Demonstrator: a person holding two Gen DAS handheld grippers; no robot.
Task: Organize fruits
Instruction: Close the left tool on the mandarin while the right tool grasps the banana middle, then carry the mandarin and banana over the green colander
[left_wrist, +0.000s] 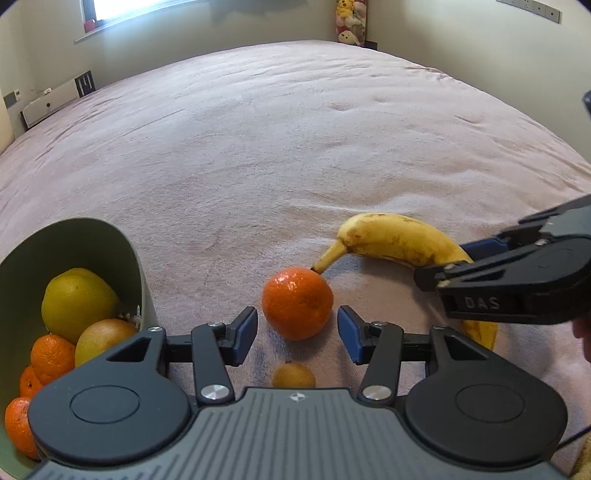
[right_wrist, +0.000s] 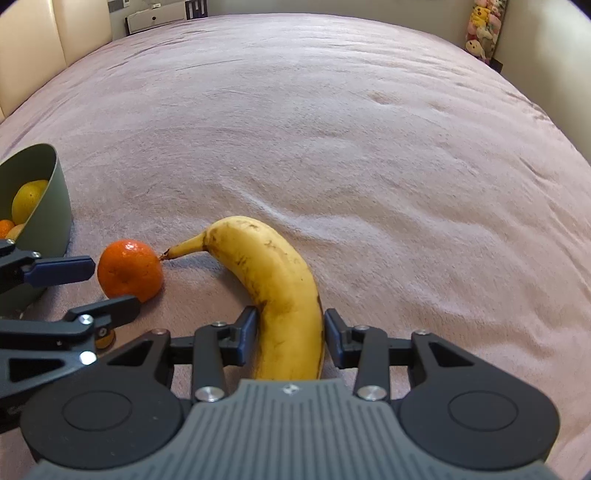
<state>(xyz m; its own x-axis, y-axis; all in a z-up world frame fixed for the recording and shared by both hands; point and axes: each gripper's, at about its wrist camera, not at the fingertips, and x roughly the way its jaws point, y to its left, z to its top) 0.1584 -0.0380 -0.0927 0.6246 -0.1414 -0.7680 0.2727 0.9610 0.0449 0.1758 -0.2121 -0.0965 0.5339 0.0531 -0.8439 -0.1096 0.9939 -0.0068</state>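
A mandarin (left_wrist: 297, 302) lies on the pink blanket between the fingers of my left gripper (left_wrist: 297, 332), which is open with gaps on both sides. It also shows in the right wrist view (right_wrist: 129, 269). A spotted yellow banana (right_wrist: 275, 288) lies between the fingers of my right gripper (right_wrist: 290, 338), whose pads sit close to its sides without a clear squeeze. The banana (left_wrist: 391, 240) has its stem touching the mandarin. A green bowl (left_wrist: 122, 251) at the left holds several citrus fruits. A small yellow fruit (left_wrist: 293, 374) lies under my left gripper.
The pink blanket (right_wrist: 332, 129) covers a wide bed stretching far ahead. A plush-toy stack (left_wrist: 351, 20) stands in the far corner. A window (left_wrist: 129, 11) and a white shelf (left_wrist: 51, 101) are at the far left wall.
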